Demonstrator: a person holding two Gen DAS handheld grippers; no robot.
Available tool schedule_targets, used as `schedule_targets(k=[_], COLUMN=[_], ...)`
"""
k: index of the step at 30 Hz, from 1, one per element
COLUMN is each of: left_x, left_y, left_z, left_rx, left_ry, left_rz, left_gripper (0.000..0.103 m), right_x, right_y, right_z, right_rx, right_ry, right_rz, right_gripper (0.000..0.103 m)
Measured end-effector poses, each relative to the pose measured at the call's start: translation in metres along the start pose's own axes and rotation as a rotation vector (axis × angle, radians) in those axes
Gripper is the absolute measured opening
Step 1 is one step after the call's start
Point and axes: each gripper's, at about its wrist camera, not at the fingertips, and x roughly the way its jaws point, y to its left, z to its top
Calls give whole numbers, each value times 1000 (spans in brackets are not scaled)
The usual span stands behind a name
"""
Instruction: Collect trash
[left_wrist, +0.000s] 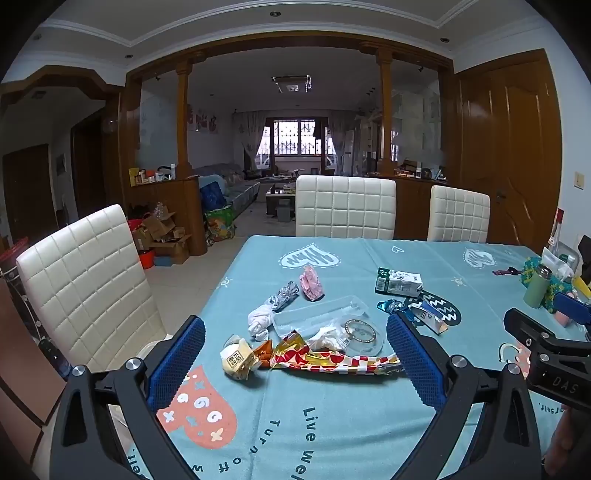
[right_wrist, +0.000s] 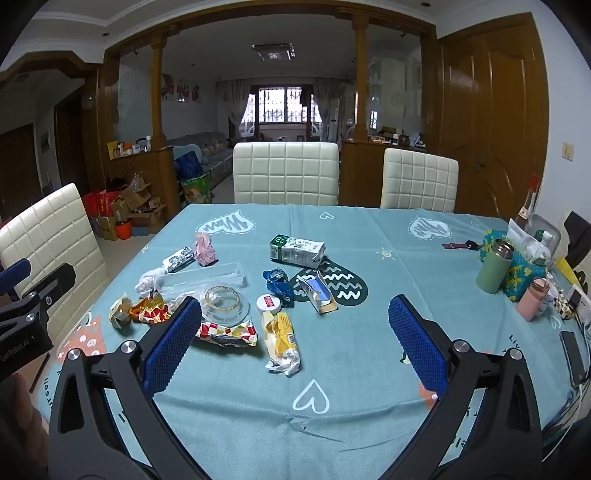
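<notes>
Above the tablecloth (right_wrist: 354, 354), both my left gripper (left_wrist: 295, 354) and right gripper (right_wrist: 295, 332) gape fully wide, empty, wrappers (left_wrist: 332, 356) at twelve o'clock.

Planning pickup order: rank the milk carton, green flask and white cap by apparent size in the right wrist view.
1. Milk carton
2. Green flask, close to the carton; their order is unsure
3. White cap, clearly smallest
</notes>
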Motion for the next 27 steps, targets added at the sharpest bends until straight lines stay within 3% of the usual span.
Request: schedule_targets(k=[27], left_x=[2], left_y=[-6], left_z=[-4], left_rx=[1], left_ry=[14], left_rz=[-12], left_gripper=[96], right_x=[-3], right_y=[1], right_z=[-1], right_rx=[-1], right_ry=[-7], right_rz=[-3], right_gripper=[100])
